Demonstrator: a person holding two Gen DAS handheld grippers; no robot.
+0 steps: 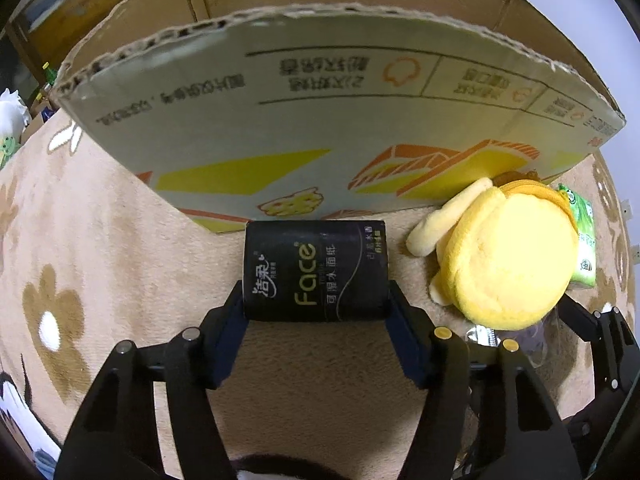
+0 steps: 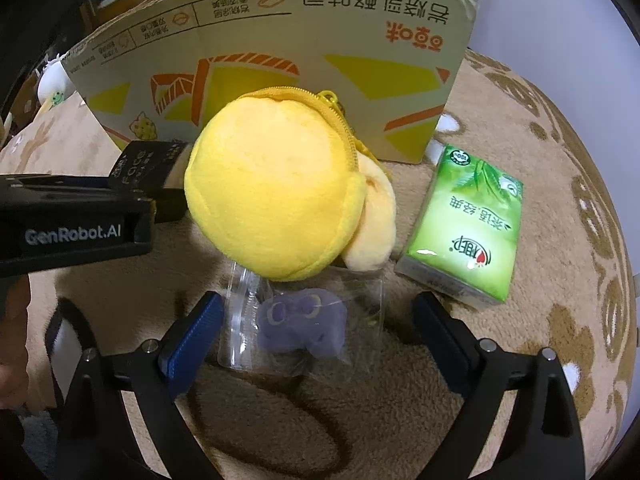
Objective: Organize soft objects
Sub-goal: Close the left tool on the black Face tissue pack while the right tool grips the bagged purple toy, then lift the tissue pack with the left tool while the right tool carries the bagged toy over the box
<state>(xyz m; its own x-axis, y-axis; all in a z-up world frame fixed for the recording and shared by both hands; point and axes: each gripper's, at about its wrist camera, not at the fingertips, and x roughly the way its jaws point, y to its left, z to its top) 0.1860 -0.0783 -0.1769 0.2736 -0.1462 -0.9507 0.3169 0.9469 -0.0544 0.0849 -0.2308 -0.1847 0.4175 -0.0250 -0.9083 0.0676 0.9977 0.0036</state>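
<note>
Behind everything, a cardboard box (image 1: 320, 128) stands on the beige flowered blanket (image 1: 100, 240). Just before it, the black tissue pack (image 1: 316, 270) sits clamped at its near end between the left tool's (image 1: 316, 344) pads. Beside it a yellow plush pouch (image 2: 272, 188) overlaps a clear bag holding a purple toy (image 2: 304, 324), which lies untouched between the wide-open right tool's (image 2: 316, 336) fingers. A green tissue pack (image 2: 466, 224) lies right.

A home: flower-patterned plush rug (image 1: 100, 264), wooden furniture (image 1: 76, 12).
</note>
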